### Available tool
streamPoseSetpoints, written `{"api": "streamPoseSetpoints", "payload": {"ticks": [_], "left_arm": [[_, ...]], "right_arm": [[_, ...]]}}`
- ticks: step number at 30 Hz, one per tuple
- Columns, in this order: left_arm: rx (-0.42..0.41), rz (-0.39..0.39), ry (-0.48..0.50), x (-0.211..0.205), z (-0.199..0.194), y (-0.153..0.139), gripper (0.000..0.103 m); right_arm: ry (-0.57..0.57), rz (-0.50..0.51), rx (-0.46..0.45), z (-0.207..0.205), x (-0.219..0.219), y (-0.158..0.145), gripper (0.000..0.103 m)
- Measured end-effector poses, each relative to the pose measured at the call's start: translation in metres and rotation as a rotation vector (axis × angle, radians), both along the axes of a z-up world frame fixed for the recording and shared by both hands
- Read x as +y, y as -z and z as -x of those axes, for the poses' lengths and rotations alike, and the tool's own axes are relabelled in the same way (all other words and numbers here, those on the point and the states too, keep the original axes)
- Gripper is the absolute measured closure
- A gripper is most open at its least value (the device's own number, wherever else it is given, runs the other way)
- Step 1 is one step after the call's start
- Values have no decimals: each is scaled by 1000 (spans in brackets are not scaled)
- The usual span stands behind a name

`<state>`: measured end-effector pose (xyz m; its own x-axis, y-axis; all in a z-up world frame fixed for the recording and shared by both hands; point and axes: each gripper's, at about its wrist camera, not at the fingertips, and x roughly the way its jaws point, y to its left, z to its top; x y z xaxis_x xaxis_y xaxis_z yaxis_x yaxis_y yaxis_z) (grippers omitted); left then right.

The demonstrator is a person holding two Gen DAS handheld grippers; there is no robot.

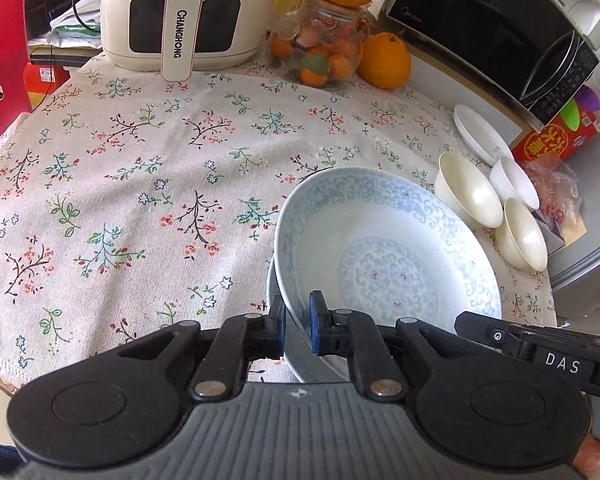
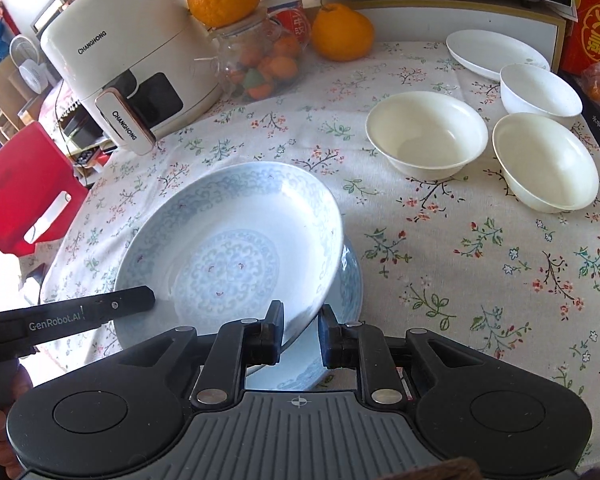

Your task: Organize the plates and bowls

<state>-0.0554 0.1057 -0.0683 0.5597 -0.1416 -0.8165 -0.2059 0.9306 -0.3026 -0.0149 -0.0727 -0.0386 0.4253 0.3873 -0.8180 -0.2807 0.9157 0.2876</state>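
Note:
A blue-patterned deep plate (image 1: 388,248) (image 2: 228,248) is held tilted over a second blue-patterned plate (image 2: 346,280) lying beneath it on the floral tablecloth. My left gripper (image 1: 298,320) is shut on the top plate's near rim. My right gripper (image 2: 300,328) is shut on the same plate's rim from the other side. The lower plate's edge shows in the left wrist view (image 1: 272,292). Three white bowls (image 2: 426,134) (image 2: 546,160) (image 2: 540,90) and a flat white plate (image 2: 492,52) sit at the far right.
A white air fryer (image 2: 116,60) stands at the back left. A glass jar of small oranges (image 2: 260,60) with a large orange on top, another orange (image 2: 342,32), a microwave (image 1: 500,20) and a red box (image 2: 596,28) line the back. A red chair (image 2: 24,184) stands left.

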Motion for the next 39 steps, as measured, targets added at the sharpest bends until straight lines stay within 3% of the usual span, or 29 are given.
{"api": "streamPoseSetpoints", "payload": {"ticks": [11, 18, 27, 32, 39], "left_arm": [[12, -59, 31, -9, 6, 7, 92], [4, -147, 66, -21, 10, 10, 90], [2, -173, 81, -23, 9, 10, 90], [-4, -234, 112, -32, 10, 11, 89], [-6, -263, 111, -35, 9, 12, 90]], "right_arm": [[19, 26, 27, 11, 3, 12, 85], [25, 32, 30, 12, 5, 14, 85], [25, 76, 3, 16, 11, 12, 83], [20, 124, -21, 19, 14, 12, 83], [5, 166, -49, 21, 19, 13, 83]]}}
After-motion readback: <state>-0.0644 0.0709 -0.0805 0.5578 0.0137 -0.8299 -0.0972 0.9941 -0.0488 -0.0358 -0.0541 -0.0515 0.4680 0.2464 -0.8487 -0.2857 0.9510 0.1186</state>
